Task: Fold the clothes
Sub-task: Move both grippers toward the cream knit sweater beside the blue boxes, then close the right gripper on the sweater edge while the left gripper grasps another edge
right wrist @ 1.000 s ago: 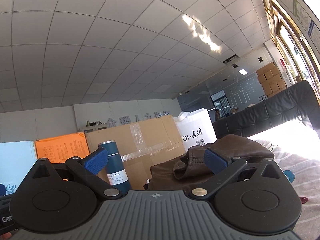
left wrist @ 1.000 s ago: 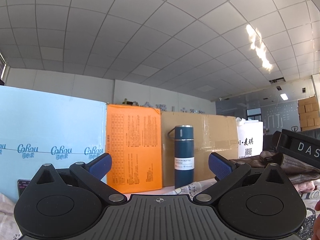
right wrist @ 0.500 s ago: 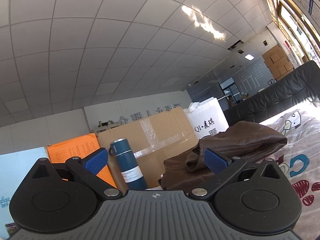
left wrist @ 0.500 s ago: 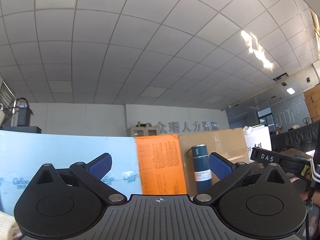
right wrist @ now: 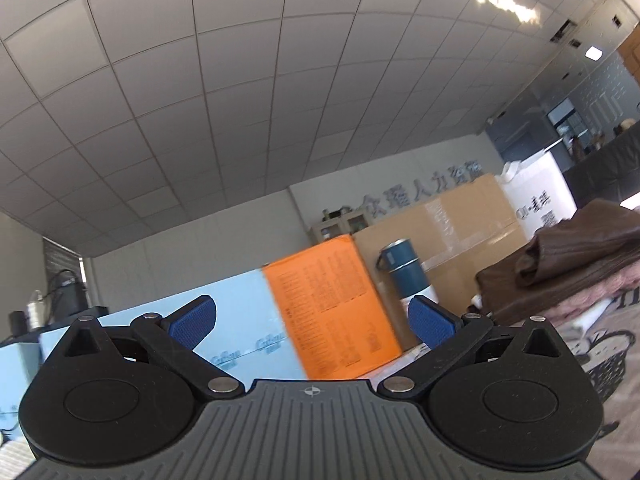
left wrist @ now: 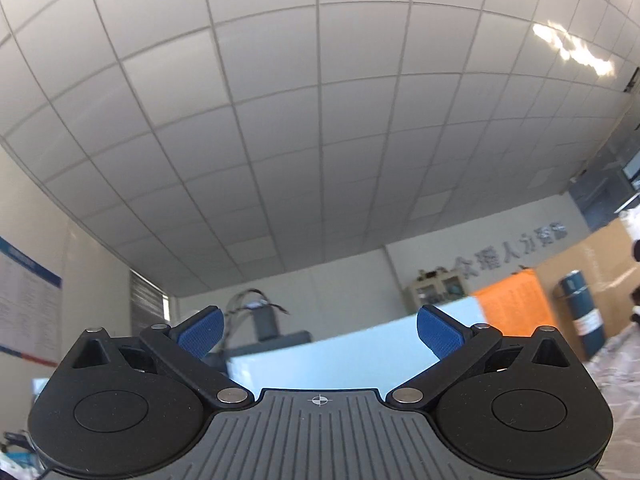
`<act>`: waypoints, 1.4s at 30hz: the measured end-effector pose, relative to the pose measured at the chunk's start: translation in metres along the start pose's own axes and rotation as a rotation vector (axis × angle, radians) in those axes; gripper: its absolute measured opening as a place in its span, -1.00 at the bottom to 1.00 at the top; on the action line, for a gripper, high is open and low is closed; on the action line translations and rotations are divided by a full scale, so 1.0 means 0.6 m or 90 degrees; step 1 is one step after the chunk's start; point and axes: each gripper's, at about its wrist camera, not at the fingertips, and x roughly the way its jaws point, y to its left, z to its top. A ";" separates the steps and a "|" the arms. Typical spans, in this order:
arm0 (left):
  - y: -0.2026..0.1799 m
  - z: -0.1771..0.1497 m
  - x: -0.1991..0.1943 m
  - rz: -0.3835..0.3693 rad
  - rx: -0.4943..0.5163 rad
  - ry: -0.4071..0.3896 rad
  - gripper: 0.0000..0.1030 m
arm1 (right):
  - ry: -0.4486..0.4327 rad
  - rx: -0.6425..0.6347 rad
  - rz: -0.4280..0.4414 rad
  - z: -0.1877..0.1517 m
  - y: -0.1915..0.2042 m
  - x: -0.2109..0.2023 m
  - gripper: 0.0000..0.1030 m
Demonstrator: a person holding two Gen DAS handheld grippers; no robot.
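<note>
A pile of brown clothes [right wrist: 576, 252] lies at the right edge of the right wrist view, on a printed cloth surface [right wrist: 612, 356]. My right gripper [right wrist: 312, 322] is open and empty, tilted up, well left of the pile. My left gripper [left wrist: 318, 330] is open and empty and points up at the ceiling and far wall; no clothes show in its view.
A blue flask [right wrist: 406, 276], an orange box [right wrist: 332, 304], a cardboard box [right wrist: 448, 232] and a light blue box [right wrist: 236, 324] stand along the back. A white bag [right wrist: 536, 196] stands behind the clothes. The flask [left wrist: 580, 312] and orange box [left wrist: 516, 304] also show at the left wrist view's right.
Both grippers have tilted up and swung left. The boxes and flask have slid right in both views, and the brown clothes have moved to the right edge of the right view.
</note>
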 end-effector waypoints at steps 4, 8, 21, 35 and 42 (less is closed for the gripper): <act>0.074 0.022 0.022 0.108 0.001 -0.043 1.00 | 0.063 0.018 0.078 -0.002 0.077 -0.002 1.00; 0.147 0.024 0.056 0.173 -0.065 -0.024 1.00 | 0.146 0.010 0.136 -0.016 0.159 0.014 1.00; 0.383 -0.153 0.067 0.198 -0.464 0.253 1.00 | 0.372 -0.057 0.238 -0.124 0.327 0.136 1.00; 0.414 -0.288 0.124 0.150 -0.595 0.463 0.98 | 0.569 0.002 0.304 -0.317 0.482 0.314 1.00; 0.378 -0.307 0.178 0.045 -0.454 0.475 0.98 | 0.599 0.033 0.276 -0.366 0.494 0.379 1.00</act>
